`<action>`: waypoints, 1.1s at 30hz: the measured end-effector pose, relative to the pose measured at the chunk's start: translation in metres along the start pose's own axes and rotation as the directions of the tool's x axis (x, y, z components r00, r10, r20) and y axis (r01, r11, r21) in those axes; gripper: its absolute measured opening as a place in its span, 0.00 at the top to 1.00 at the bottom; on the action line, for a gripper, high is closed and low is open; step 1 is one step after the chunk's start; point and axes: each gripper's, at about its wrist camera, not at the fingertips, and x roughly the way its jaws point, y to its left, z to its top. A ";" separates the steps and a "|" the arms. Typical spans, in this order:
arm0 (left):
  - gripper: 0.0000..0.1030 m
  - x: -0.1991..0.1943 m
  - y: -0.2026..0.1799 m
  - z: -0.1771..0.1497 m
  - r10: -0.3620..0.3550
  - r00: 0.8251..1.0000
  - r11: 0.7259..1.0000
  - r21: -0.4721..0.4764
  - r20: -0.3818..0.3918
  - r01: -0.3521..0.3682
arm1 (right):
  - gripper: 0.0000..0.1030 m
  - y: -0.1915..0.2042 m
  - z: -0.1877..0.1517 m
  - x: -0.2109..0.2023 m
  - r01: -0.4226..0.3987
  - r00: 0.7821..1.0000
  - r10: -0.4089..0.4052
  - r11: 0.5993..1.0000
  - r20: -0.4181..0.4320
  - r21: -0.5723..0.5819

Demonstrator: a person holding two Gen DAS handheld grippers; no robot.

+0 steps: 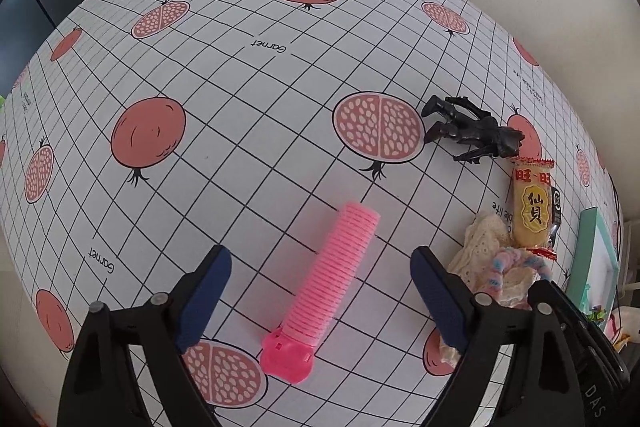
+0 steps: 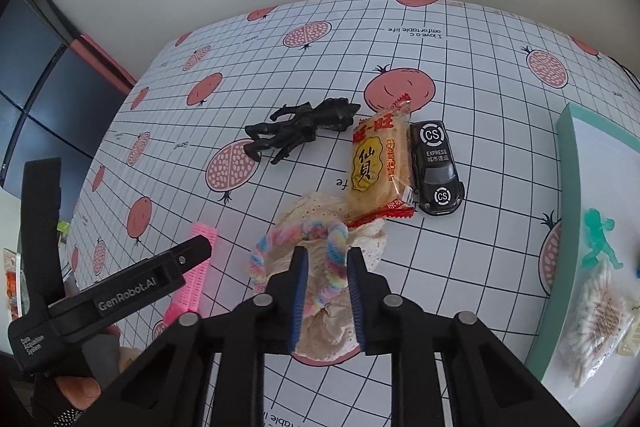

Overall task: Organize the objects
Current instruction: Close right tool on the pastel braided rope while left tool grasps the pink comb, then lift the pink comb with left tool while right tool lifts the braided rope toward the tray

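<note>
A pink ribbed hair roller (image 1: 332,283) lies on the pomegranate-print tablecloth (image 1: 248,115). My left gripper (image 1: 320,259) hangs over it, open, one blue pad on each side and neither touching it. In the right wrist view my right gripper (image 2: 327,259) is shut on a pastel rainbow fuzzy hair tie (image 2: 334,267), which rests on a cream lace scrunchie (image 2: 320,211). The roller (image 2: 200,267) shows there too, partly hidden by the left gripper's finger (image 2: 192,251). The hair tie (image 1: 516,263) and the lace (image 1: 484,239) also appear at the right of the left wrist view.
Beyond the scrunchie lie a black toy figure (image 2: 304,131), a yellow rice-cracker pack (image 2: 380,163) and a black toy car (image 2: 436,167). A teal tray (image 2: 568,187) at the right holds a teal figurine (image 2: 600,239) and a bag of cotton swabs (image 2: 596,323). A wall runs behind the table.
</note>
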 end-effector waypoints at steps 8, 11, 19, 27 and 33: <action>0.33 0.007 0.000 -0.002 -0.002 1.000 1.000 0.011 -0.024 0.003 | 0.90 -0.002 0.001 0.000 -0.003 1.000 0.003 1.000 0.001 0.012; 0.37 0.008 -0.001 -0.002 0.006 1.000 1.000 0.017 -0.030 -0.006 | 0.90 -0.001 0.002 -0.004 -0.013 1.000 0.013 1.000 0.010 0.012; 0.52 0.008 0.002 -0.004 0.014 0.999 1.000 0.009 -0.031 -0.014 | 0.90 0.003 0.006 -0.018 -0.033 0.999 0.033 0.999 0.038 0.007; 0.63 0.007 0.005 -0.005 0.017 0.999 1.000 0.017 -0.034 -0.016 | 0.90 0.004 0.010 -0.033 -0.054 0.996 0.054 0.999 0.067 0.004; 0.74 0.004 0.007 -0.005 0.009 1.000 1.000 0.017 -0.030 -0.008 | 0.90 0.005 0.012 -0.042 -0.063 0.995 0.063 0.998 0.084 0.001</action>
